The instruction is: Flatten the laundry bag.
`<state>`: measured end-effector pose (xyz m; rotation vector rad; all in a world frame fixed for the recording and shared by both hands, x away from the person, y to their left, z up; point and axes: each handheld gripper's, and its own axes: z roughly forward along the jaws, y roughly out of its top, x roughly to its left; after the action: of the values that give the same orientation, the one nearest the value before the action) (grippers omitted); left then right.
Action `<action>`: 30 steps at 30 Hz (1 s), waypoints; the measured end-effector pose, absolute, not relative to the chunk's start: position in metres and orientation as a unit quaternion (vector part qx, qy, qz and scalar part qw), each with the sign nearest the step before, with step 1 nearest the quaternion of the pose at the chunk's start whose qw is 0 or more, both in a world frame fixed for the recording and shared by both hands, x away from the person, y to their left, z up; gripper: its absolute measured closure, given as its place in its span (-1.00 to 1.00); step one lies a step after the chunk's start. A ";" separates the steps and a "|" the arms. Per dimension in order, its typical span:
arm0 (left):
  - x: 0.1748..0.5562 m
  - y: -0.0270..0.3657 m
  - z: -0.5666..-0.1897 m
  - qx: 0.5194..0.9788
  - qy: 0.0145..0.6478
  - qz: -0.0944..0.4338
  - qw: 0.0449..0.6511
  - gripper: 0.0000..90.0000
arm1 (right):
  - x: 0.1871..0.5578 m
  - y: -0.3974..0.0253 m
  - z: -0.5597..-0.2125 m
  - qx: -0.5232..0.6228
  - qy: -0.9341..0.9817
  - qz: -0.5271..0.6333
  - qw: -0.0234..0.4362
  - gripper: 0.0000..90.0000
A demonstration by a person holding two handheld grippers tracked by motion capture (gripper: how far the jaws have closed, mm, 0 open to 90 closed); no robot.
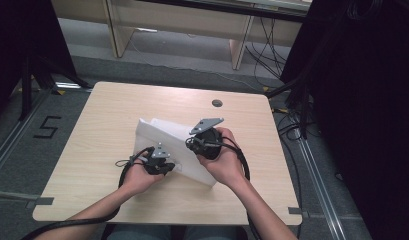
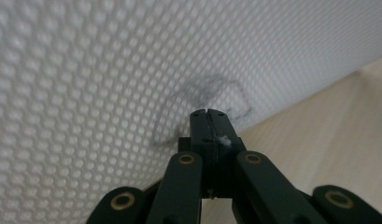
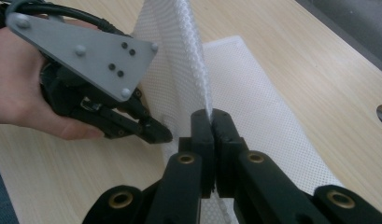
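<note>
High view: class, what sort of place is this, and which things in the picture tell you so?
Probably a lab or recording workspace, not a home. A plain wooden table stands on grey carpet, dark stand legs rise at the left, loose cables trail on the floor behind, and a number five is marked on the floor.

Even overhead light, dark side edges, soft blur in close-ups.

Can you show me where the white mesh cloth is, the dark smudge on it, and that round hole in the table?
white mesh cloth (image 1: 159, 131): high view, its raised fold.
dark smudge (image 2: 205, 95): left gripper view, the mark's middle.
round hole (image 1: 217, 103): high view, its centre.
</note>
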<state>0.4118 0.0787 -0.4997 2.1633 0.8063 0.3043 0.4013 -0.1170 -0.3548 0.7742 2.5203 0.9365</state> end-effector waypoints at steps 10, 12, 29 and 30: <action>0.410 0.078 -0.501 0.858 0.314 0.119 0.388 1.00 | 0.396 -0.116 -0.351 0.261 0.888 0.334 0.178 1.00; 0.414 0.082 -0.500 0.855 0.321 0.129 0.386 0.99 | 0.393 -0.116 -0.351 0.256 0.892 0.327 0.177 1.00; 0.385 0.139 -0.479 0.844 0.343 0.099 0.399 0.92 | 0.380 -0.107 -0.362 0.243 0.900 0.321 0.165 1.00; 0.379 0.153 -0.477 0.841 0.353 0.106 0.396 0.92 | 0.378 -0.106 -0.364 0.246 0.899 0.325 0.159 1.00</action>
<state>0.3793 0.1534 -0.4771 2.1312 0.8952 0.2689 0.3778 -0.1061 -0.3639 0.7044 2.5704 0.9288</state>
